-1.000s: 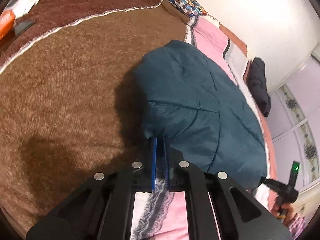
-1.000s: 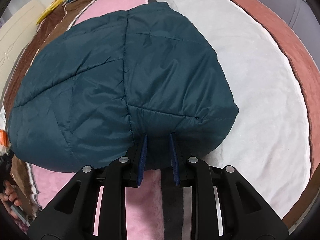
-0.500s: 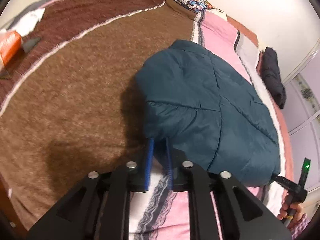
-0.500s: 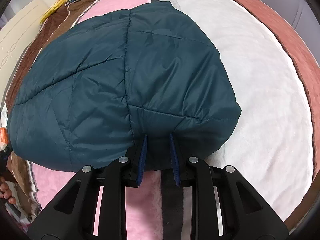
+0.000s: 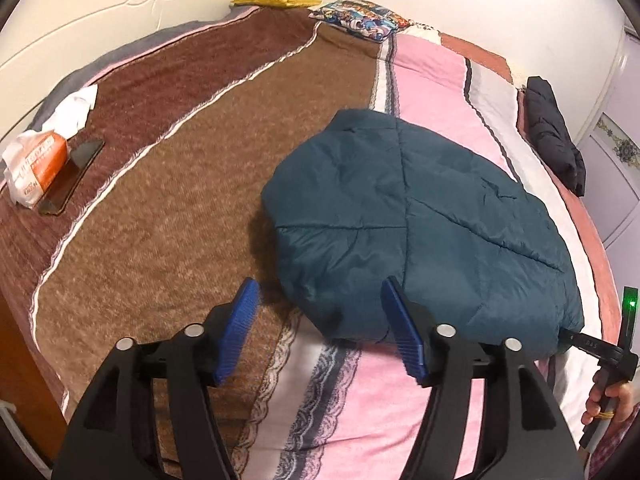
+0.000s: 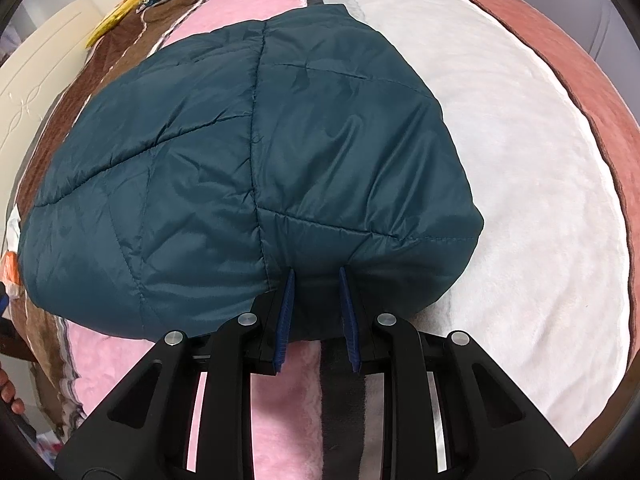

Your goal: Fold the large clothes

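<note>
- Here, the left gripper (image 5: 320, 330) has smooth black arms and ribbed blue pads; its jaws have just been opening and now stand wide apart, with nothing pinched, above the jacket's near edge.
- The right gripper (image 6: 316, 314) is clamped on the near edge of the puffy, shiny teal jacket (image 6: 248, 176), which lies folded in a rounded heap on the fuzzy striped blanket (image 5: 420, 408).
- Farther left, a dark flat phone (image 5: 72, 176) leans by an orange and white packet (image 5: 36, 168).
- A dark bundle (image 5: 554, 132) lies far right; what it is stays unclear.
</note>
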A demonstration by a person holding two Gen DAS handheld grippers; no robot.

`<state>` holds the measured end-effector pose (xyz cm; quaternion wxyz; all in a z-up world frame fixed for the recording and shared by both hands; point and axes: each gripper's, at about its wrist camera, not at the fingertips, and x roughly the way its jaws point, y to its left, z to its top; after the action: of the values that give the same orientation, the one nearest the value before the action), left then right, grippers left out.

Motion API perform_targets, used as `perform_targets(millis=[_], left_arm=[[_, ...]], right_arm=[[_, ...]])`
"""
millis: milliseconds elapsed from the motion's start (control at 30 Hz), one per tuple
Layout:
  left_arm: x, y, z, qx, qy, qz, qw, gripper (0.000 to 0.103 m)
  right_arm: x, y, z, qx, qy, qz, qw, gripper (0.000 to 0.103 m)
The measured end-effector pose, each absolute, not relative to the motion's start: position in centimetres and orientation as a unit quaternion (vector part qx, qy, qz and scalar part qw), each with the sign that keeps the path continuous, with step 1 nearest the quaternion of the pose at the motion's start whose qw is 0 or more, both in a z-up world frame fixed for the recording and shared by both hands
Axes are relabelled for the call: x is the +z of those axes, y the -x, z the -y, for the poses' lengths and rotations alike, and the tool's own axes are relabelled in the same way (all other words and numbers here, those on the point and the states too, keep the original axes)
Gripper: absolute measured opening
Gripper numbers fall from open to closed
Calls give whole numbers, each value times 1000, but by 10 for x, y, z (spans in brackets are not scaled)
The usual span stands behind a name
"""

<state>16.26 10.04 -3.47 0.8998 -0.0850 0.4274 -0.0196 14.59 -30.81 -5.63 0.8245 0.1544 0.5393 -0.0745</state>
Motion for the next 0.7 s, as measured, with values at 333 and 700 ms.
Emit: perform_targets(millis=[333,700], left_arm=[[-46,-168,-123,-46,205,-440,873,79],[-61,-175,-137,20,242,-458,855,79]], right_arm=[[-53,-148,305,-75,-147,-548,820,23],[-54,-148,302,-76,-142,-545,823,23]])
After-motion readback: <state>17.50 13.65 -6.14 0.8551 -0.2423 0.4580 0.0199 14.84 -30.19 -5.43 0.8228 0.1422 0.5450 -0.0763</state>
